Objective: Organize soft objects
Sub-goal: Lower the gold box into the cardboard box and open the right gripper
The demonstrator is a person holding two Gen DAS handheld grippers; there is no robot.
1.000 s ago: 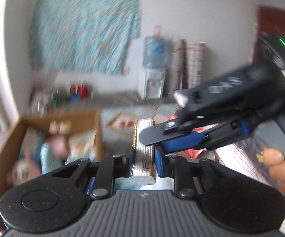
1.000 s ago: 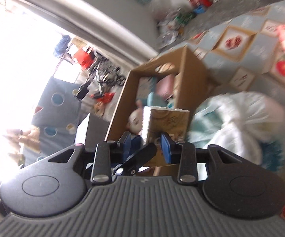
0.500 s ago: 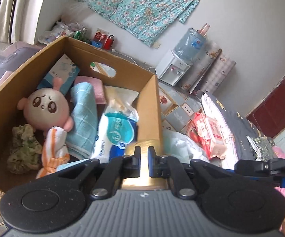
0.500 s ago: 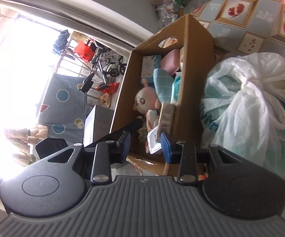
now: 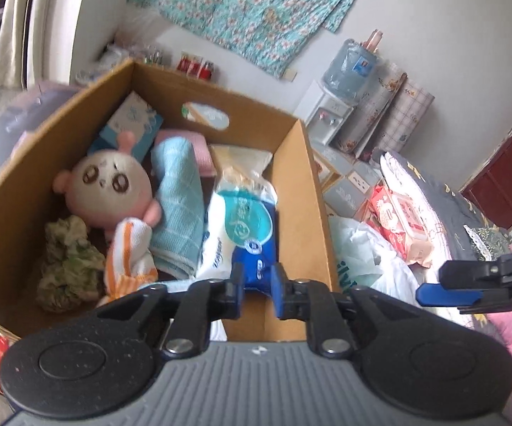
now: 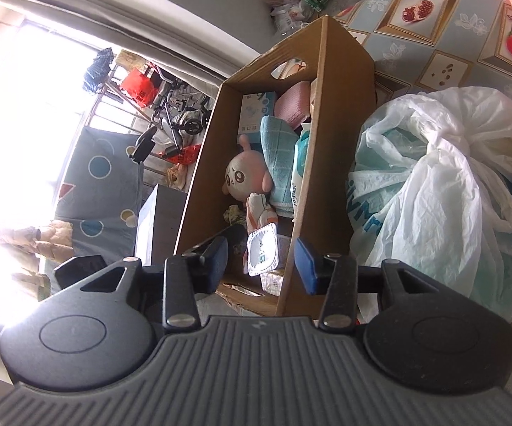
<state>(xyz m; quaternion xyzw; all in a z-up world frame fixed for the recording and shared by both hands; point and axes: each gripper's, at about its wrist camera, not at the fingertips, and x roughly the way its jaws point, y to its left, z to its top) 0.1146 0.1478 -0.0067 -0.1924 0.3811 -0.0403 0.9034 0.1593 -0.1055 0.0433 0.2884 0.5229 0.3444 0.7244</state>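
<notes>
A cardboard box (image 5: 300, 191) holds a pink plush doll (image 5: 108, 186), a blue towel (image 5: 181, 206), a blue-and-white wipes pack (image 5: 240, 227), an orange-striped cloth (image 5: 128, 252) and a green rag (image 5: 66, 259). A silver-and-gold pack (image 6: 263, 248) lies at the box's near end. My left gripper (image 5: 257, 291) is open and empty above the box's near right corner. My right gripper (image 6: 261, 264) is open and empty, above the near end of the box (image 6: 341, 113); it also shows at the right of the left wrist view (image 5: 449, 291).
A white plastic bag (image 6: 444, 177) lies right of the box. A red wipes pack (image 5: 403, 222) and bedding (image 5: 468, 220) lie further right. A water dispenser (image 5: 334, 113) stands by the far wall. Patterned floor (image 6: 433, 17) lies beyond the box.
My left gripper opened and let go of the silver-and-gold pack, which now lies in the box. My right gripper drew back and opened wider.
</notes>
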